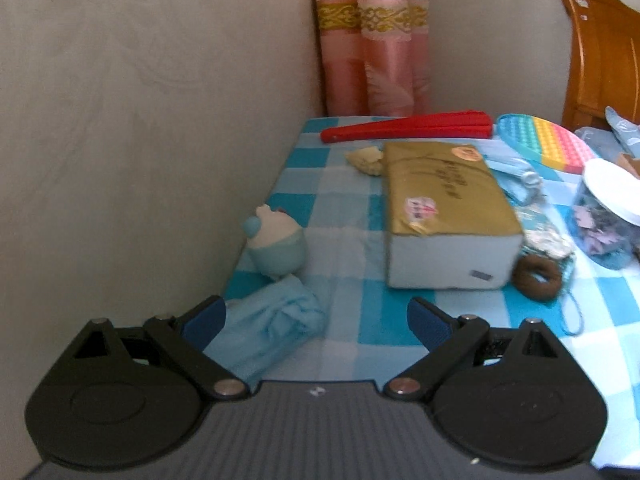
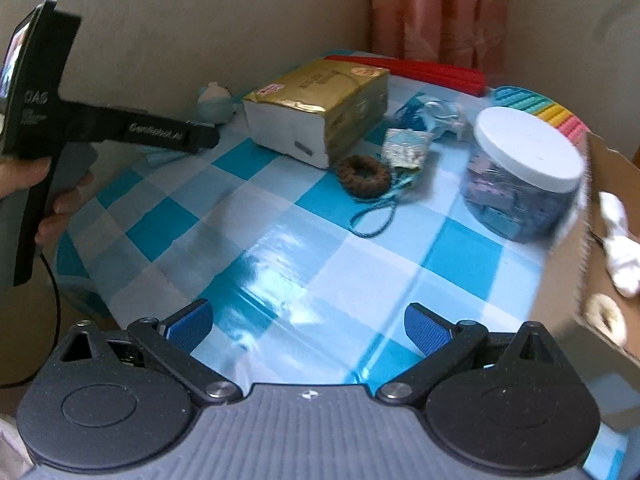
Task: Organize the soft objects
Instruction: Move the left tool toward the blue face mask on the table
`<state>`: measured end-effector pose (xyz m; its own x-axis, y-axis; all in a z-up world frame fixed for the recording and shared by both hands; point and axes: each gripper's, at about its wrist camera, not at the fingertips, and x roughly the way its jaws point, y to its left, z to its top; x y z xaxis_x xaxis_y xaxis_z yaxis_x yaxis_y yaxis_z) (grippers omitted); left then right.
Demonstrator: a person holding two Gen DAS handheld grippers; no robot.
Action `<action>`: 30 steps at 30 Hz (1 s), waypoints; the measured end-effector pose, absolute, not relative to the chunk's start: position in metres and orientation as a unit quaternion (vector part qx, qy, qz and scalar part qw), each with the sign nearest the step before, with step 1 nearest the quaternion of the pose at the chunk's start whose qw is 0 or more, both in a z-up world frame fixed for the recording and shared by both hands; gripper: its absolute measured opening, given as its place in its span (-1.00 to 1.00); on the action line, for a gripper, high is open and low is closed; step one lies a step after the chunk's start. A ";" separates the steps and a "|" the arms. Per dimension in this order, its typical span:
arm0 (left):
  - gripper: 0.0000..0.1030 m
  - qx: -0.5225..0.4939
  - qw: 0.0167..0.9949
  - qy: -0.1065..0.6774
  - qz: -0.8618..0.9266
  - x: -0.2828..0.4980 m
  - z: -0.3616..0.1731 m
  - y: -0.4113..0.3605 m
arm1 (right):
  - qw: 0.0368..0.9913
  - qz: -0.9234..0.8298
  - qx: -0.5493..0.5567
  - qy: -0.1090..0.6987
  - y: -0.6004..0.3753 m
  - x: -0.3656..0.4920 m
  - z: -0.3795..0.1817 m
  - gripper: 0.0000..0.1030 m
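My left gripper [image 1: 316,320] is open low over the checked table, its left finger beside a crumpled light-blue cloth [image 1: 272,324]. A round teal-and-white plush toy [image 1: 276,246] sits just beyond the cloth by the wall. A brown scrunchie [image 1: 538,274] lies right of the gold tissue pack [image 1: 444,212]. My right gripper [image 2: 308,326] is open and empty above the table's near part. In the right wrist view the scrunchie [image 2: 363,176], plush [image 2: 216,102] and the left gripper's body [image 2: 160,134] show. A cardboard box [image 2: 600,240] at right holds white soft items [image 2: 618,240].
A red folded fan [image 1: 404,128] and rainbow pop-it [image 1: 548,142] lie at the back. A clear jar with a white lid [image 2: 520,168] stands by the box. Blue pouches and a cord [image 2: 376,220] lie near the scrunchie. A wall borders the left; a wooden chair [image 1: 600,56] stands far right.
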<state>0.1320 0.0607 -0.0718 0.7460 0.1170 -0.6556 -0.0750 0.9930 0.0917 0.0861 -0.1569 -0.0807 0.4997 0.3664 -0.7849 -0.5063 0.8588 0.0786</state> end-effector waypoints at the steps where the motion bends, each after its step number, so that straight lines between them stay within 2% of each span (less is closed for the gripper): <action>1: 0.89 0.028 0.933 0.355 0.050 0.135 -0.073 0.062 | 0.861 0.256 -0.081 0.433 -0.154 0.089 -0.082 1.00; 10: 0.89 0.021 0.926 0.374 0.049 0.159 -0.085 0.070 | 0.855 0.271 -0.063 0.437 -0.146 0.104 -0.090 1.00; 18: 0.89 -0.012 0.913 0.407 0.003 0.144 -0.084 0.070 | 0.855 0.272 -0.055 0.438 -0.150 0.105 -0.092 1.00; 22: 0.89 0.002 0.917 0.398 -0.027 0.133 -0.076 0.063 | 0.854 0.272 -0.054 0.440 -0.150 0.104 -0.094 1.00; 30: 0.89 0.018 0.922 0.385 0.028 0.143 -0.085 0.075 | 0.857 0.267 -0.067 0.435 -0.148 0.102 -0.096 1.00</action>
